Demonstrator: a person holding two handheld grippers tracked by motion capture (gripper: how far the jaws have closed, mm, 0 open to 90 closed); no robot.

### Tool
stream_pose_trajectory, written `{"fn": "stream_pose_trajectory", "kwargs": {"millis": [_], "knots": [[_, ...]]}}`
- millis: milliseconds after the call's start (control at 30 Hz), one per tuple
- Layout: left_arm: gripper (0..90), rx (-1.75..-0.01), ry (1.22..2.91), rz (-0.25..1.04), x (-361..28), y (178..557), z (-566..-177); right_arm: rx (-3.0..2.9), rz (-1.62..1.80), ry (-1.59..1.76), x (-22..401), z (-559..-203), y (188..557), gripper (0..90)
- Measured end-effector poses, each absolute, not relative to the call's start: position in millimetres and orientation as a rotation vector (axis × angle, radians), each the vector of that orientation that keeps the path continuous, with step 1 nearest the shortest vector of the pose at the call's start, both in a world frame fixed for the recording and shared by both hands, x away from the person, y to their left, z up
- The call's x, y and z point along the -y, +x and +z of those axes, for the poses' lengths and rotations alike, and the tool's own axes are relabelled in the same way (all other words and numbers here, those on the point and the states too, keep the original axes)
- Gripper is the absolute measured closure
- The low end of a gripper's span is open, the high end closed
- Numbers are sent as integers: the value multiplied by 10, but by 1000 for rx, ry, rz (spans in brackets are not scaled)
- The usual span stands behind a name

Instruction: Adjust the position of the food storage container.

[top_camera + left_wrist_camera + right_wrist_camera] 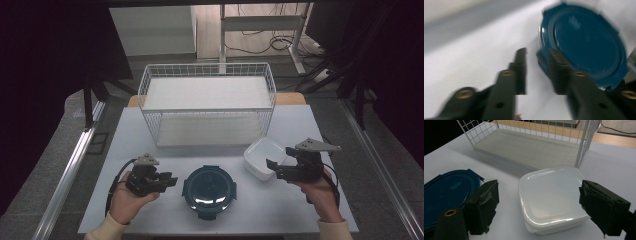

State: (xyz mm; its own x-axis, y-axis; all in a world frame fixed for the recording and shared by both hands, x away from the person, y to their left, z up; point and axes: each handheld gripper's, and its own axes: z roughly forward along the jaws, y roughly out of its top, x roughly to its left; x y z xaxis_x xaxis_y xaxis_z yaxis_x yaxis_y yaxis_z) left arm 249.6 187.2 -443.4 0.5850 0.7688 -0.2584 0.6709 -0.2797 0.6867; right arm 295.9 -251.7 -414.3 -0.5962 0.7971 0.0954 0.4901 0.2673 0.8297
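Left gripper (pixel 167 181) part-open, nothing gripped, beside blue round container (pixel 209 185) at table (pixel 295 210) front; right gripper (pixel 276 168) spread wide by white box (pixel 261 157).

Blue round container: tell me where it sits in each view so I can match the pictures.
High view: blue round container at bottom centre, on the table near the front edge.
Left gripper view: upper right, blurred, just past the jaw tips.
Right gripper view: left edge, partly behind one jaw.
Shared landmark: the white square container beside it, in the high and right gripper views.
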Motion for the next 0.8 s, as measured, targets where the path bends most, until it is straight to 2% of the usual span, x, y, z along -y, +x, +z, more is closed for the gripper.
{"fn": "stream_pose_trajectory", "kwargs": {"millis": [33, 100, 133, 200, 400, 800], "knots": [[466, -1152, 1998, 162, -1888, 2509, -4383, -2205, 1256, 1174, 2499, -4143, 2953, 154], [439, -1164, 1953, 179, -1914, 2546, -4282, -2209, 1256, 1174, 2489, -4142, 2950, 153], [374, -1166, 1939, 179, -1915, 2559, -4256, -2216, 1266, 1178, 2466, -4142, 2942, 149], [325, -1171, 1917, 175, -1914, 2590, -4209, -2218, 1271, 1178, 2456, -4142, 2938, 146], [254, -1188, 1879, 144, -1949, 2579, -4219, -2217, 1313, 1234, 2438, -4154, 2936, 143], [180, -1194, 1877, 122, -1927, 2581, -4261, -2247, 1295, 1238, 2432, -4173, 2944, 145]]}}
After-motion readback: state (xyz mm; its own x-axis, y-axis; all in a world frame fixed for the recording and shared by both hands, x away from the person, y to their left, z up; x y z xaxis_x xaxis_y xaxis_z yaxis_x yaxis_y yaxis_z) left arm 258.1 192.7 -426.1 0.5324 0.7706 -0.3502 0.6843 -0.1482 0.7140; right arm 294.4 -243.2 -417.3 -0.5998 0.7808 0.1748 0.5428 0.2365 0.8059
